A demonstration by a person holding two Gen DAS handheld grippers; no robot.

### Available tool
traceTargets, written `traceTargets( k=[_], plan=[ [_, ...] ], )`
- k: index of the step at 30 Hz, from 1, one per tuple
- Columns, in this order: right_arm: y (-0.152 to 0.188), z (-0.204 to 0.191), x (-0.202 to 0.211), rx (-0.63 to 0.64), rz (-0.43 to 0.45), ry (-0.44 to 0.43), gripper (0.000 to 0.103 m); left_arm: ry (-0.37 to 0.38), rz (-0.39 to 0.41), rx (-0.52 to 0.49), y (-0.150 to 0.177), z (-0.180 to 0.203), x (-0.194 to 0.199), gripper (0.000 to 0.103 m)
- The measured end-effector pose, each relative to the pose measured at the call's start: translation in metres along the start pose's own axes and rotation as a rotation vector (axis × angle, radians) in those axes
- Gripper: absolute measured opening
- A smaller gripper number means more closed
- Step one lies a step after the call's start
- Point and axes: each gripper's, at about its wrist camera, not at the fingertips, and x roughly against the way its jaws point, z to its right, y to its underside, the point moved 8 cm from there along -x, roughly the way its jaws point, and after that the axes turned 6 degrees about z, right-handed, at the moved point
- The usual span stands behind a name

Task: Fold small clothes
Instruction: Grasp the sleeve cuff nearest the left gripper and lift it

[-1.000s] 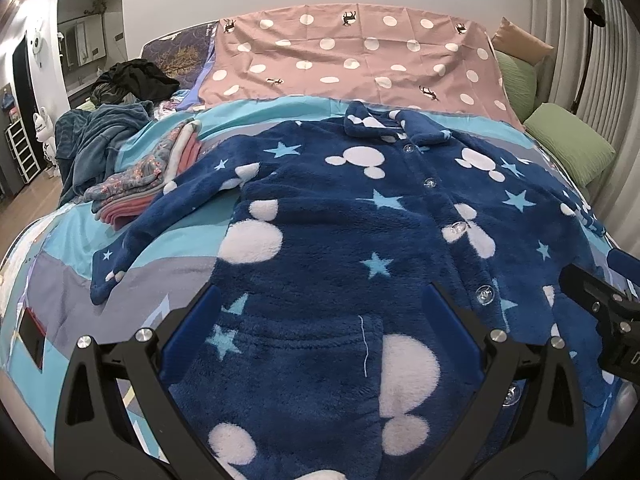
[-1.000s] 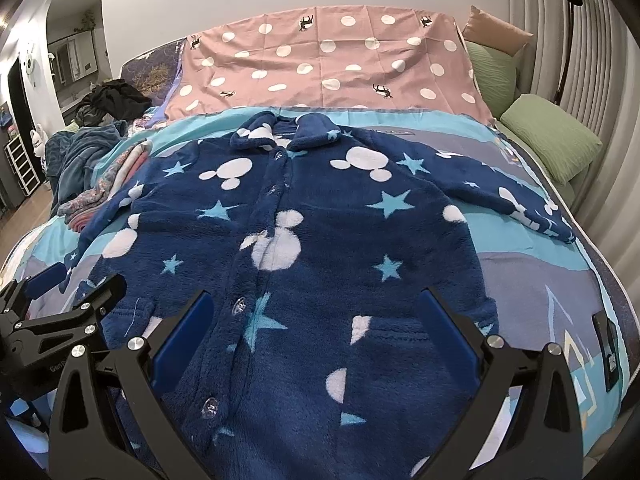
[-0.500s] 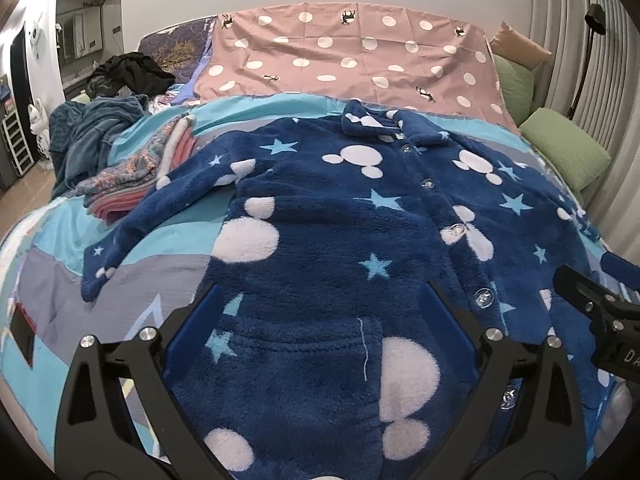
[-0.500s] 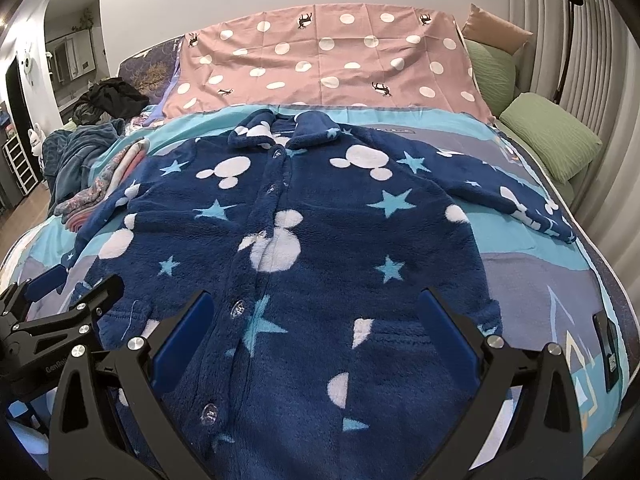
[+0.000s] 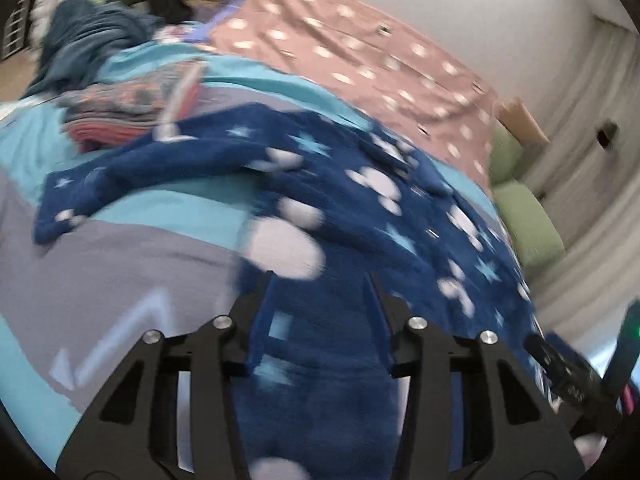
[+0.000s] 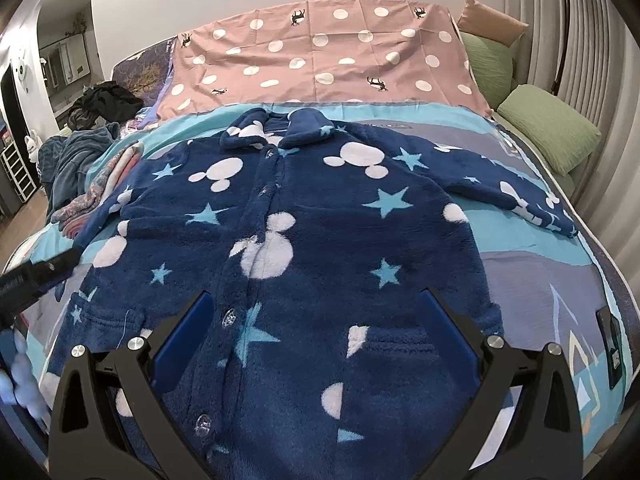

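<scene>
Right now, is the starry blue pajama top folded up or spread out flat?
Spread out. The blue pajama top lies flat on the bed, buttoned, collar up top, its right sleeve stretched sideways.

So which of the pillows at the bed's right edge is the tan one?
The tan pillow, farthest back against the wall. The two green pillows lie in front of it, nearer the camera.

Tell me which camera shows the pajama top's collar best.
The right wrist view. The pajama top lies flat and sharp there, and its collar is plain at the far end. The left wrist view is tilted and motion-blurred; the collar is only a dark smear.
</scene>
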Motion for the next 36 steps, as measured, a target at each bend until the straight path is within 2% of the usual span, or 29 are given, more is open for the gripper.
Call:
traceTargets(
  k=[3, 6, 8, 11, 12, 15, 19, 22, 23, 26, 29, 31, 33, 34, 36],
  plan=[
    [-0.001, 0.0, -0.004, -0.001, -0.005, 0.001, 0.1, -0.05, 0.03, 0.012, -0.009, -0.018, 0.005, 0.043],
    [-0.003, -0.002, -0.009, -0.019, -0.022, -0.045, 0.085, -0.066, 0.045, 0.031, -0.017, -0.031, 0.009, 0.043],
    [-0.005, -0.004, -0.013, -0.036, -0.036, -0.087, 0.071, -0.068, 0.05, 0.049, -0.022, -0.04, 0.01, 0.043],
    [-0.009, -0.01, -0.017, -0.039, -0.05, -0.147, 0.059, -0.074, 0.055, 0.098, -0.028, -0.06, 0.008, 0.043],
    [-0.01, -0.011, -0.017, -0.038, -0.051, -0.155, 0.054, -0.076, 0.051, 0.144, -0.031, -0.075, 0.005, 0.043],
    [-0.013, -0.011, -0.019, -0.03, -0.047, -0.15, 0.053, -0.07, 0.024, 0.306, -0.029, -0.12, -0.004, 0.041],
    [-0.011, -0.002, -0.028, -0.048, -0.07, -0.124, 0.053, 0.046, -0.01, 0.639, -0.019, -0.186, -0.022, 0.041],
    [-0.009, 0.005, -0.036, -0.06, -0.086, -0.107, 0.054, 0.076, -0.02, 0.843, -0.01, -0.228, -0.037, 0.041],
    [-0.009, 0.006, -0.038, -0.064, -0.088, -0.103, 0.054, 0.073, -0.017, 0.905, -0.008, -0.241, -0.041, 0.043],
    [-0.009, 0.005, -0.042, -0.059, -0.093, -0.098, 0.054, 0.051, 0.026, 1.025, -0.006, -0.268, -0.048, 0.057],
    [-0.011, 0.003, -0.045, -0.049, -0.094, -0.096, 0.054, -0.035, 0.078, 1.094, -0.01, -0.303, -0.057, 0.058],
    [-0.011, 0.003, -0.047, -0.049, -0.096, -0.096, 0.054, -0.075, 0.097, 1.108, -0.012, -0.319, -0.063, 0.049],
    [-0.012, 0.004, -0.049, -0.053, -0.099, -0.096, 0.054, -0.096, 0.123, 1.107, -0.013, -0.337, -0.07, 0.017],
    [-0.013, 0.004, -0.05, -0.054, -0.1, -0.095, 0.054, -0.093, 0.133, 1.107, -0.014, -0.339, -0.071, 0.011],
    [-0.014, 0.006, -0.052, -0.054, -0.101, -0.09, 0.054, -0.098, 0.161, 1.068, -0.027, -0.336, -0.068, 0.01]
  ],
)
